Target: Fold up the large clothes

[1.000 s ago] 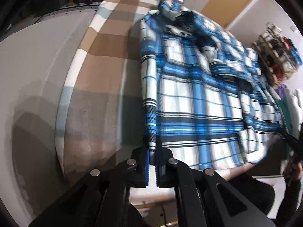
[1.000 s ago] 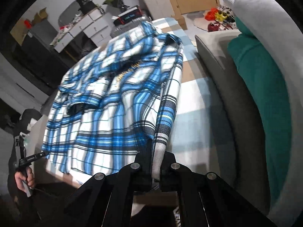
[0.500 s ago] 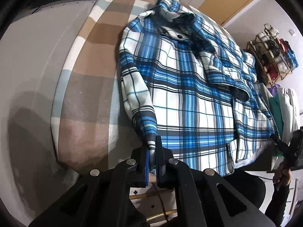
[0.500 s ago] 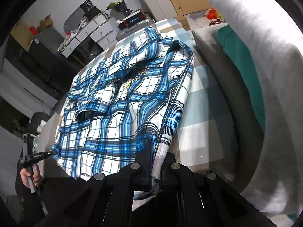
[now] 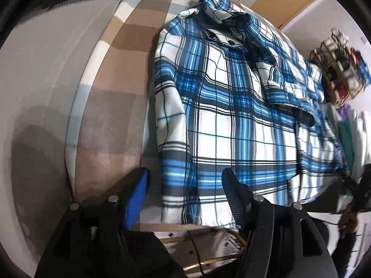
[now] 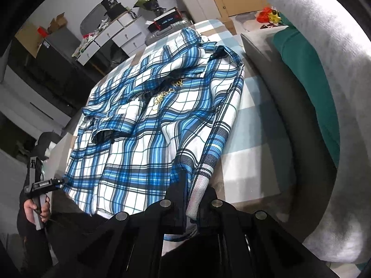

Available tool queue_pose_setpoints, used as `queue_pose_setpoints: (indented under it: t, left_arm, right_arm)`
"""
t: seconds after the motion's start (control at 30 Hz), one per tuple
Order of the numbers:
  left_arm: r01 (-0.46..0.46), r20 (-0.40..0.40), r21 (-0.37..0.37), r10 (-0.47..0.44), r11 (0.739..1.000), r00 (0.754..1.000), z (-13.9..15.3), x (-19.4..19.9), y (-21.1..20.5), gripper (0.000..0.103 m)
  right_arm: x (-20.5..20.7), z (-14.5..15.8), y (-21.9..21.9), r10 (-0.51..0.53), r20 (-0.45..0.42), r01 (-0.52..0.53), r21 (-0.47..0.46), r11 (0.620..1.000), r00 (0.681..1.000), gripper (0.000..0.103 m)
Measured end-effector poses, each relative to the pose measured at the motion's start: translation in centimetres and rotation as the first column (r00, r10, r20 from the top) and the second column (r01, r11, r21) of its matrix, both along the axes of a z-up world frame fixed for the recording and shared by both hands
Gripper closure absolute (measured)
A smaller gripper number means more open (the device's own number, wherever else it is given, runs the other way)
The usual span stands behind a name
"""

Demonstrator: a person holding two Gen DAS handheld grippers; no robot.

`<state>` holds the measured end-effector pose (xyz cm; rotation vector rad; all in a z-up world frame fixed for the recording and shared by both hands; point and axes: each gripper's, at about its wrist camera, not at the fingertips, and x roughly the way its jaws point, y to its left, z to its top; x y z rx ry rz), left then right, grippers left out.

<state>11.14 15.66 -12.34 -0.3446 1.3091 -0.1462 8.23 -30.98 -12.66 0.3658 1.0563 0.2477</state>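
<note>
A blue, white and black plaid shirt (image 5: 231,115) lies spread, collar at the far end, on a brown, white and pale-blue checked cover (image 5: 111,106). My left gripper (image 5: 185,173) is opening over the near corner. The sleeve cuff lies between its blue-padded fingers (image 5: 136,192), and neither one touches it. In the right wrist view the same shirt (image 6: 150,127) has its other sleeve folded along its right edge. My right gripper (image 6: 194,190) is shut on that sleeve's striped cuff at the cover's near edge. The other gripper (image 6: 46,183) shows at far left, in a hand.
A grey cushion (image 6: 289,106), a green cloth (image 6: 308,74) and a pale grey garment (image 6: 324,46) lie right of the shirt. White drawers (image 6: 111,37) and a suitcase (image 6: 162,34) stand behind. A rack of items (image 5: 340,62) stands at the right. Grey floor (image 5: 41,92) lies to the left.
The left jaws have opened and let go of the sleeve cuff, which now lies flat on the cover. The shirt has settled lower. The right gripper stays shut on its cuff.
</note>
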Motion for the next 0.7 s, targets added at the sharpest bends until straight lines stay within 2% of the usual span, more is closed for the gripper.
queue_pose_setpoints:
  t: [0.07,0.1,0.13,0.17,0.33,0.43,0.53,0.63,0.7]
  left_arm:
    - [0.035,0.004,0.091,-0.035,0.995,0.999,0.0,-0.1,-1.2,0.050]
    - [0.061,0.011,0.164,-0.063,0.985,0.998,0.1,-0.2,-2.0,0.071]
    - [0.096,0.020,0.267,-0.105,0.959,0.994,0.0,-0.4,-3.0,0.094]
    - [0.120,0.023,0.288,-0.132,0.950,0.991,0.0,-0.5,-3.5,0.099]
    - [0.124,-0.006,0.140,-0.124,0.982,0.992,0.2,-1.7,-2.5,0.103]
    - [0.126,0.010,0.057,-0.127,0.990,0.992,1.4,-3.0,-1.7,0.103]
    - [0.149,0.034,-0.052,-0.147,0.987,0.989,3.5,-3.8,-1.2,0.103]
    - [0.162,0.068,-0.152,-0.153,0.975,0.986,6.6,-1.6,-1.0,0.103]
    - [0.173,0.099,-0.184,-0.157,0.967,0.983,8.8,1.7,-0.8,0.103]
  right_arm:
    - [0.0,-0.1,0.1,0.007,-0.003,-0.007,-0.012,1.000,1.000,0.097]
    - [-0.1,-0.1,0.3,0.012,-0.003,-0.012,-0.025,1.000,1.000,0.097]
    - [-0.2,0.0,0.3,0.015,0.000,-0.015,-0.033,0.999,1.000,0.097]
    - [-0.3,0.0,0.3,0.015,0.003,-0.015,-0.034,0.999,1.000,0.097]
    - [-1.4,0.1,-0.5,-0.003,0.022,0.004,-0.028,1.000,1.000,0.099]
    - [-2.2,0.5,-0.9,-0.004,0.036,0.005,-0.027,1.000,0.999,0.099]
    - [-2.7,1.8,-1.0,-0.002,0.056,0.003,-0.022,1.000,0.998,0.099]
    - [-1.5,4.1,-0.7,0.013,0.070,-0.012,-0.007,1.000,0.997,0.099]
    - [0.4,6.5,0.0,0.036,0.095,-0.035,-0.014,0.999,0.995,0.099]
